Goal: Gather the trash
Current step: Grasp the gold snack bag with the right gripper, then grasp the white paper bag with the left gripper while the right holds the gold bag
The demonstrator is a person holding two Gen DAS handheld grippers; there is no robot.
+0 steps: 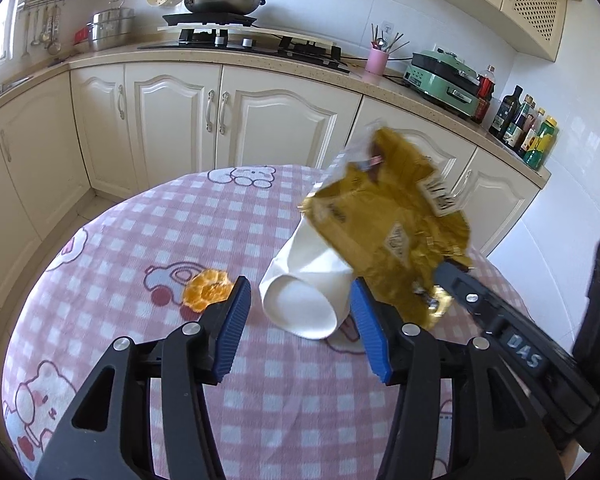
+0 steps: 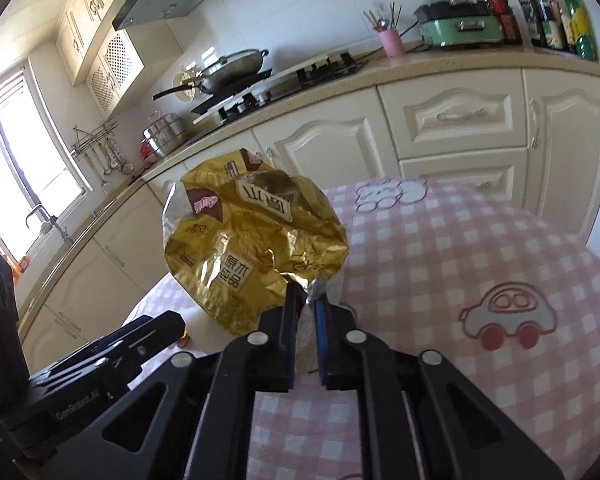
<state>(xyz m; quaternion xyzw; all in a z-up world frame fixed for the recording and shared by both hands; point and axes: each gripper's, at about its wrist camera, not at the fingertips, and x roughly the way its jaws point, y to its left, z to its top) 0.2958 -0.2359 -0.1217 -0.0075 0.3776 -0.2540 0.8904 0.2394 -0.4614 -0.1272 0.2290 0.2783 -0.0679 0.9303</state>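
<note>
- On the pink-checked tabletop, a white paper cup lies tipped, mouth toward the left claw, jaws apart, nearest it.
- Above it, the right claw is clamped on a gold wrapper.
- Orange peel lies left of the cup.

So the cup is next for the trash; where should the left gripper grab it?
The white paper cup lies on its side, base toward the open left gripper. Probably best to grip its lower body across the round wall, coming straight ahead from the base end, pads either side; the gold wrapper covers its mouth.
</note>
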